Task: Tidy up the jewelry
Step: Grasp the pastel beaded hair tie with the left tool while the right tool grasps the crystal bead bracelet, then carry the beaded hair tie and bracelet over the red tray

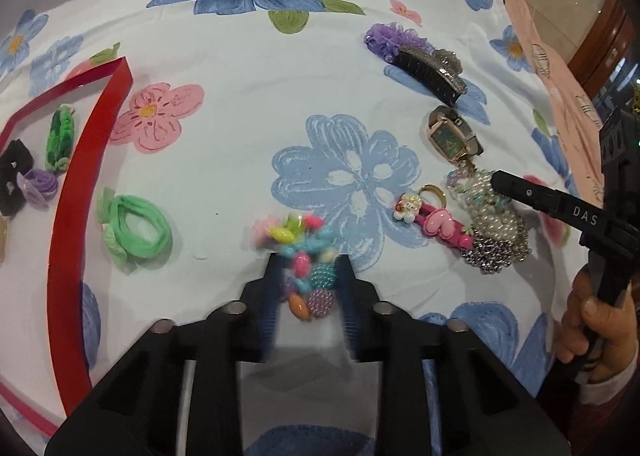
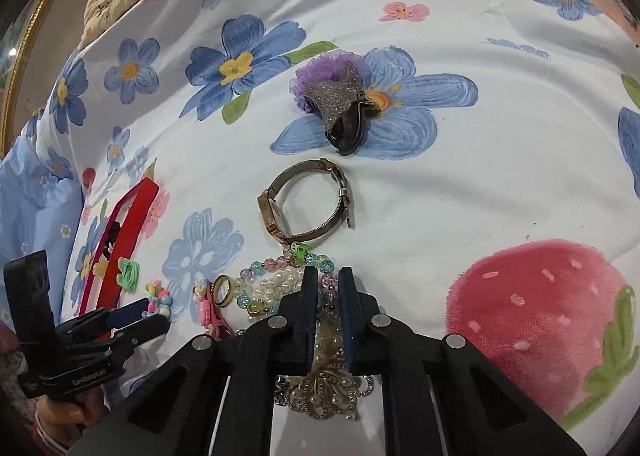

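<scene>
A colourful bead bracelet (image 1: 298,252) sits pinched in the left claw (image 1: 308,262) above the flowered bedsheet (image 1: 248,103), beside a green scrunchie (image 1: 138,234) and red tray (image 1: 66,240). The right claw (image 2: 329,276) has its fingers nearly together around a pastel bead strand (image 2: 280,284) atop a pearl pile, just below a watch (image 2: 308,201) and hair clip (image 2: 344,111).

Floral sheet (image 1: 248,67) carries watch (image 2: 308,201), probably hair-clip (image 2: 340,107).

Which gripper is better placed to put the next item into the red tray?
Left gripper: it is shut on the colourful bead bracelet, with the red tray on its side.
</scene>
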Available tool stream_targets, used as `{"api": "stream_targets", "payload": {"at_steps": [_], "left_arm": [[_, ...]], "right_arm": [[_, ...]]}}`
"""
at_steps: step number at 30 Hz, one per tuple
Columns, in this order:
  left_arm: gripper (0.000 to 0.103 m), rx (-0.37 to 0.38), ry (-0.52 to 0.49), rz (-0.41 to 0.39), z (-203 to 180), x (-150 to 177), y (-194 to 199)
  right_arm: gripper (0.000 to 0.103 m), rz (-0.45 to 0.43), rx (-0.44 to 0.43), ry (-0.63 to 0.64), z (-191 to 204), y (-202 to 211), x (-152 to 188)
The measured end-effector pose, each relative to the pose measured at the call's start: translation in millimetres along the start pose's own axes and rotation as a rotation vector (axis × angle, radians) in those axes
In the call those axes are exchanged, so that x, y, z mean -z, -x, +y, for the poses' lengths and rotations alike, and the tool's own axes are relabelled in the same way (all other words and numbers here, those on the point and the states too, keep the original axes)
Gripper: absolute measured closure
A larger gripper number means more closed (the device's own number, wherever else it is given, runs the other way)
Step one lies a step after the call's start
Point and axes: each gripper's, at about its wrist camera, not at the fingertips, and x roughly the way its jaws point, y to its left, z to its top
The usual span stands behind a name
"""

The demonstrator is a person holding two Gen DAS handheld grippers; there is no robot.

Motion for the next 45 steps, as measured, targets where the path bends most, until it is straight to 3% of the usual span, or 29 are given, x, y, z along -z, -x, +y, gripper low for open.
{"api": "stream_targets", "payload": {"at_steps": [16, 33, 45], "left_arm": [[0.083, 0.058, 0.042, -0.112, 17, 12, 60], [0.083, -0.007, 0.191, -0.240, 93, 37, 124], [0.083, -0.060, 0.284, -0.282, 146, 52, 148]], "right_arm": [[0.096, -0.126, -0.098, 0.109, 65, 45, -16], [0.096, -0.071, -0.243, 0.245, 162, 28, 2], [0.096, -0.026, -0.317, 0.324, 222, 7, 10]]}}
